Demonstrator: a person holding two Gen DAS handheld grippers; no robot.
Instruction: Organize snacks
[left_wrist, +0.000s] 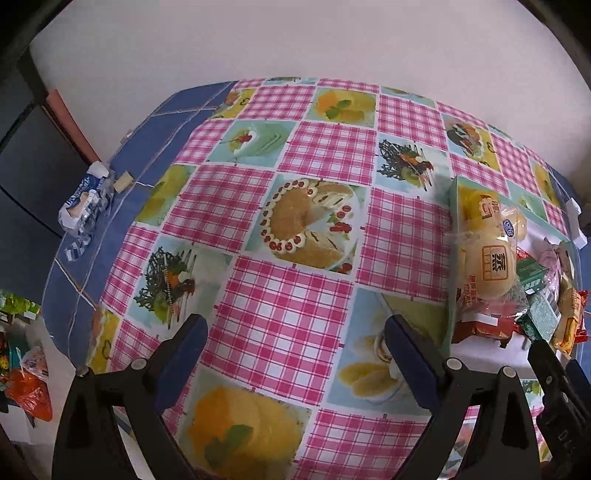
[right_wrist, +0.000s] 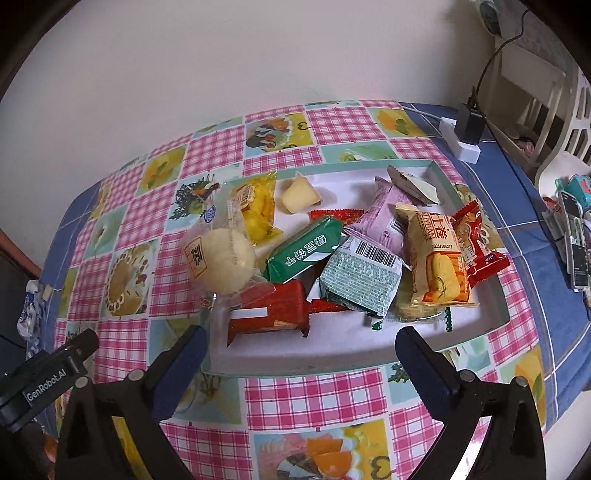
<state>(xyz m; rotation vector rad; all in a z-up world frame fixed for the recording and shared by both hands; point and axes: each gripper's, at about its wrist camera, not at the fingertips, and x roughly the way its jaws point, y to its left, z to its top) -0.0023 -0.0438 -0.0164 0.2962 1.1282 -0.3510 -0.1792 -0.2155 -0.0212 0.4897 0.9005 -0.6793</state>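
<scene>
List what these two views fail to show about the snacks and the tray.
- Tray, left wrist view: its right part is cut off by the picture edge and the right gripper.
- Red packet, right wrist view: mostly buried under the green packet and pink packet.
- Blue wrapper, left wrist view: print too small and blurred to read.
- Tray floor, right wrist view: hidden under the pile.

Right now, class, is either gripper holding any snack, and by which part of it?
Nothing is held. The left gripper and the right gripper both stand with jaws wide apart and empty above the tablecloth.
</scene>
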